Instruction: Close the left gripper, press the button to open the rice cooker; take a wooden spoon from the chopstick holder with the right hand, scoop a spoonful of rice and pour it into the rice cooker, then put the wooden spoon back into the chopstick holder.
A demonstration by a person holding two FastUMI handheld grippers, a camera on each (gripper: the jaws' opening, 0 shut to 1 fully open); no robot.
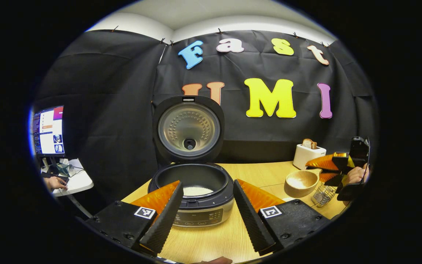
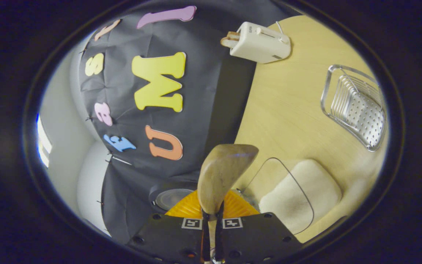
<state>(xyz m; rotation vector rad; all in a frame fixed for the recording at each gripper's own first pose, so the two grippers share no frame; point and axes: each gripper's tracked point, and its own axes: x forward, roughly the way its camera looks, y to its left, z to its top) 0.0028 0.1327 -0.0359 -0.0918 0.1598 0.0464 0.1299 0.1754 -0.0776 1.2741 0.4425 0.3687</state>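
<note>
The rice cooker (image 1: 192, 187) stands on the wooden table (image 1: 211, 238) with its lid (image 1: 189, 128) upright and rice inside, framed by the left gripper (image 1: 205, 216) — fingers spread wide apart. The right gripper (image 2: 213, 223) is clamped on the wooden spoon (image 2: 220, 176) — chopstick holder (image 2: 355, 108) and toaster (image 2: 260, 42) beyond.

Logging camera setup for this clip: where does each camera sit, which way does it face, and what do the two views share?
Left gripper view: rides the left hand-held gripper, level, facing the open rice cooker; its spread fingers show below.
Right gripper view: rides the right hand-held gripper, rolled sideways, looking over the table; its fingers clamp the wooden spoon.
Shared: toaster, wire holder, rice cooker lid.
</note>
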